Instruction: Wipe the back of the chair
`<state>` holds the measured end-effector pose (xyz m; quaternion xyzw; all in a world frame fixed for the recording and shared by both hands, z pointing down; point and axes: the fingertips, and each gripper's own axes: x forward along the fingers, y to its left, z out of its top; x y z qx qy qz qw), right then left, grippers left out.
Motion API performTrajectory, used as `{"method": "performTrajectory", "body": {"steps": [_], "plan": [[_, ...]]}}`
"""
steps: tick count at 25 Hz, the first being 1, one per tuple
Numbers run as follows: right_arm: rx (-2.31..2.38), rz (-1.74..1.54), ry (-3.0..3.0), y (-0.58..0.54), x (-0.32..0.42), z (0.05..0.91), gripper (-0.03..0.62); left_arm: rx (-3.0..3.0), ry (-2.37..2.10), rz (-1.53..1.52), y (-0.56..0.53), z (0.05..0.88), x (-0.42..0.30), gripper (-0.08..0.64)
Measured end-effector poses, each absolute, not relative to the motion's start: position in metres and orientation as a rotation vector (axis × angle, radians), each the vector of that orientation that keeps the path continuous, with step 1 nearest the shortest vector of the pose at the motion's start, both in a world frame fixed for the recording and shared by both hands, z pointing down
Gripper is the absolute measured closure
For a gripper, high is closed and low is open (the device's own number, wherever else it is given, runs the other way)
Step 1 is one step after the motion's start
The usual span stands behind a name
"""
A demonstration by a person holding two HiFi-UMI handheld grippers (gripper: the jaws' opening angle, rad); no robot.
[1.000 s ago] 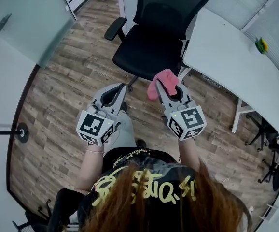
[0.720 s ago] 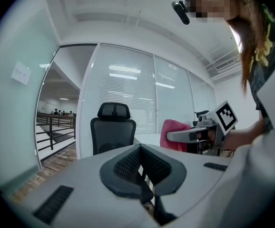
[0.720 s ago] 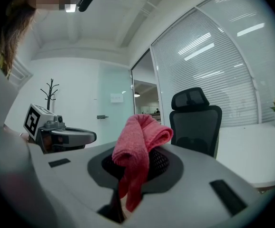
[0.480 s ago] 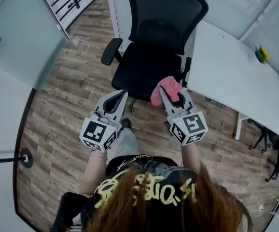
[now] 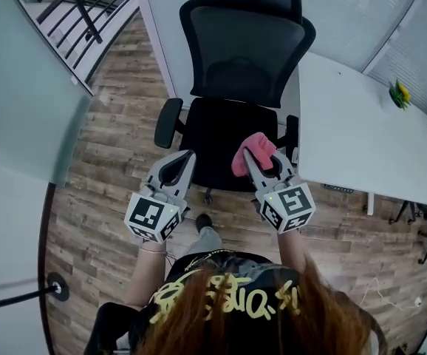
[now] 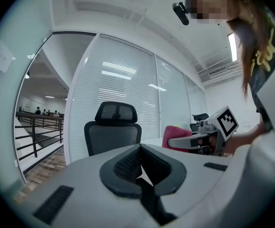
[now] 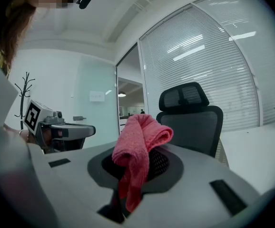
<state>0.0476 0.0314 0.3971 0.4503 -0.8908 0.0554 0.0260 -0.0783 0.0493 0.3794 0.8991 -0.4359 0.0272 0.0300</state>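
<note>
Now: soft pink terry cloth [image 7: 138,144] pinched in right gripper [image 5: 263,164], over seat of black mesh-back office chair [image 5: 244,50] dead ahead, beside white desk [image 5: 361,139].
Jaws clamped on cloth's lower fold, loose end flopping over top. Left gripper [image 5: 185,159] closed, empty. Light, limp, likely to bunch; mesh back probably gives, so light pressure.

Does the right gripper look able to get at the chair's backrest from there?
Probably yes: only the open seat lies between the right gripper, holding the pink cloth, and the backrest.
</note>
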Motion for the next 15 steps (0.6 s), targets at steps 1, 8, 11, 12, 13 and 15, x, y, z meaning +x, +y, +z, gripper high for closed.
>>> {"method": "performTrajectory", "body": {"steps": [1, 8, 11, 12, 13, 15], "plan": [[1.407, 0.175, -2.747, 0.023, 0.046, 0.397, 0.531, 2.779, -1.329, 0.084, 0.04, 0.379, -0.081, 0.565], [1.483, 0.185, -2.716, -0.023, 0.027, 0.398, 0.531, 2.819, -1.25, 0.098, -0.009, 0.38, -0.098, 0.565], [1.515, 0.185, -2.704, -0.035, 0.023, 0.398, 0.532, 2.833, -1.22, 0.102, -0.024, 0.381, -0.103, 0.565], [1.526, 0.187, -2.7, -0.037, 0.022, 0.399, 0.531, 2.839, -1.21, 0.103, -0.028, 0.381, -0.104, 0.565], [1.538, 0.192, -2.694, -0.039, 0.021, 0.401, 0.531, 2.846, -1.198, 0.105, -0.032, 0.382, -0.104, 0.565], [1.559, 0.206, -2.684, -0.042, 0.021, 0.405, 0.531, 2.862, -1.175, 0.112, -0.038, 0.382, -0.104, 0.565]]}}
